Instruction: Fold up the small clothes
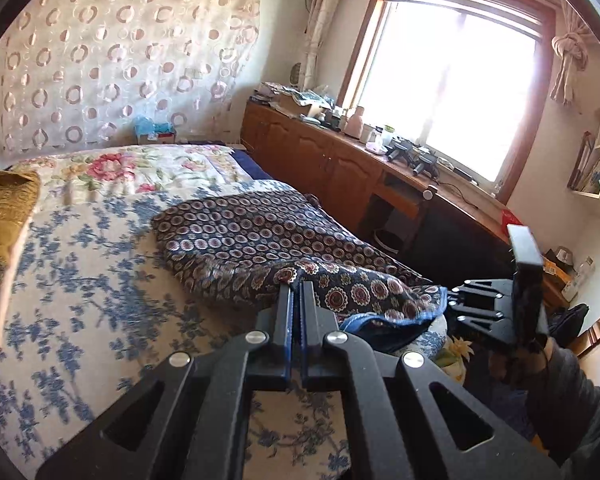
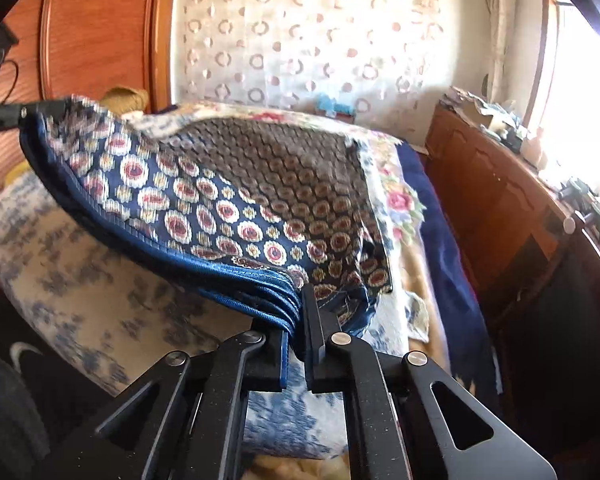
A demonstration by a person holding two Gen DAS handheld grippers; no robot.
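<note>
The patterned garment (image 1: pixel 260 240), dark blue with ringed medallions, lies on the bed (image 1: pixel 80 280) over a blue-flowered sheet; its near hem is lifted off the bedding between both tools; no container holds clothing here. In the left wrist view the left hand-held gripper (image 1: pixel 297 292) enters from 6 o'clock, pitched downward, its jaws pressed together on a corner of the cloth; the fabric spreads away from it toward 12 o'clock. At 3 o'clock in that view the right hand-held gripper (image 1: pixel 452 300) reaches in from the bed's edge, gripped by a person's hand (image 1: pixel 528 360) in a dark sleeve. In the right wrist view the right hand-held gripper (image 2: pixel 300 320) also points downward; its jaws are clamped on a bunched stack of the blue-piped hem; the hem runs taut toward 10 o'clock, where the left hand-held gripper (image 2: pixel 4 116) pinches the other end. A wooden surface (image 1: pixel 340 148) beneath the window (image 1: pixel 452 92) carries small clutter.
</note>
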